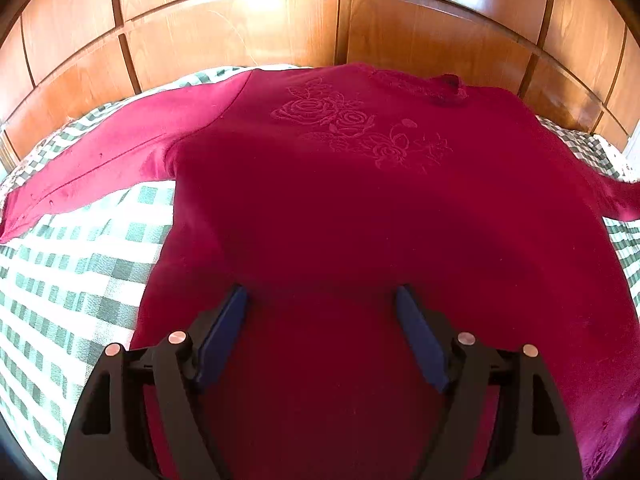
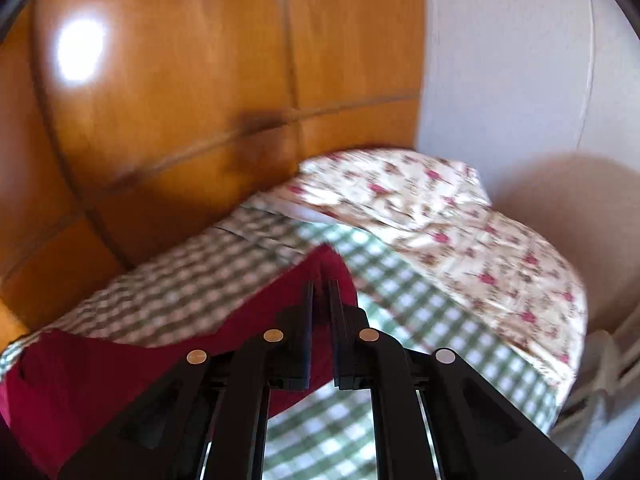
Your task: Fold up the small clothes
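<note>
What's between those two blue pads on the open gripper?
Only the red sweater. In the left wrist view the left gripper hangs open over its lower body, and the blue pads show nothing but red fabric between them.

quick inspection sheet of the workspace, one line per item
surface: bed covered with a green and white checked cloth.
job's things: dark red long-sleeved sweater with embroidered roses spread front up, one sleeve lying out to the side; the other sleeve is lifted off the cloth.
clutter: cream floral-print fabric rumpled at the far end of the bed.
grippers: left gripper open over the sweater's lower part, pinching nothing; right gripper shut on the lifted red sleeve.
cables: nothing seen.
surroundings: glossy wooden panelled wall behind the bed, white wall beside it.
</note>
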The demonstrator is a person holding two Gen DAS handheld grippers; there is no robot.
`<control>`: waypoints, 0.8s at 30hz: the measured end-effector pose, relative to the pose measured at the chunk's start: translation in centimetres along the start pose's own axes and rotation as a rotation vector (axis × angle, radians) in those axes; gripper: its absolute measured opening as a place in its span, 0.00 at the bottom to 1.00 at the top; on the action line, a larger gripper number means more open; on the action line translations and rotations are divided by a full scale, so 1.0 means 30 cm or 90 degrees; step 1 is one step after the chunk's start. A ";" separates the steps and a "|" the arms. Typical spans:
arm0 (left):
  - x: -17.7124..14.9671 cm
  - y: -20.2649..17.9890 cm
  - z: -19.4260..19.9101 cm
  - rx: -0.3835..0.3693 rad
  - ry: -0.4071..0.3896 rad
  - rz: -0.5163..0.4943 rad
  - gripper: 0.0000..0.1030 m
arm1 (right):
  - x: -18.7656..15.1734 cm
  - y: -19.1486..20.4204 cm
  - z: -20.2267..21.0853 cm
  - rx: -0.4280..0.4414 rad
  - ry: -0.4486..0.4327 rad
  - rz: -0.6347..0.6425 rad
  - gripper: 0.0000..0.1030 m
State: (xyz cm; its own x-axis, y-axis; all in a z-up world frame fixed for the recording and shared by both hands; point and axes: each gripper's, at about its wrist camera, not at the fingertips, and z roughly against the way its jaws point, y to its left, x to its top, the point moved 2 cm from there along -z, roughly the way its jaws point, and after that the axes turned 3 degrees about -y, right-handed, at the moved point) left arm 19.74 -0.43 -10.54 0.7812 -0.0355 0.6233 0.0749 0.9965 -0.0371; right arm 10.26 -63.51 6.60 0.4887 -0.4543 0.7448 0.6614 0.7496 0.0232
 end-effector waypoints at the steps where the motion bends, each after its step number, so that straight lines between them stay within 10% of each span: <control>1: -0.002 0.000 0.001 -0.001 0.000 0.001 0.75 | 0.002 -0.022 -0.027 0.018 -0.001 -0.027 0.07; 3: -0.002 0.003 0.002 -0.002 -0.001 0.002 0.75 | -0.033 -0.078 -0.059 0.025 -0.011 -0.087 0.12; 6: -0.004 0.006 0.002 -0.005 -0.003 0.004 0.75 | -0.149 -0.127 -0.071 0.047 0.007 -0.202 0.77; 11: -0.010 0.002 0.006 -0.002 -0.005 0.001 0.75 | -0.399 -0.073 -0.088 0.123 0.074 -0.277 0.77; 16: -0.012 -0.001 0.008 -0.001 -0.008 0.000 0.76 | -0.483 0.015 -0.171 0.128 0.086 -0.277 0.67; 17: -0.013 -0.001 0.008 -0.002 -0.008 0.000 0.76 | -0.463 0.034 -0.185 0.123 0.084 -0.265 0.58; 19: -0.013 0.001 0.008 -0.003 -0.008 0.002 0.76 | -0.428 0.051 -0.216 0.088 0.097 -0.236 0.08; 24: -0.015 0.005 0.010 -0.004 -0.010 0.003 0.76 | -0.386 0.017 -0.215 -0.058 0.062 -0.148 0.05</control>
State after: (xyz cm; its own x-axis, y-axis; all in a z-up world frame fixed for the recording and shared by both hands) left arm 19.20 -0.25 -10.61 0.7713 -0.0296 0.6358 0.0757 0.9961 -0.0455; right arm 8.60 -60.98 -6.32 0.3681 -0.6566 0.6583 0.8082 0.5760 0.1227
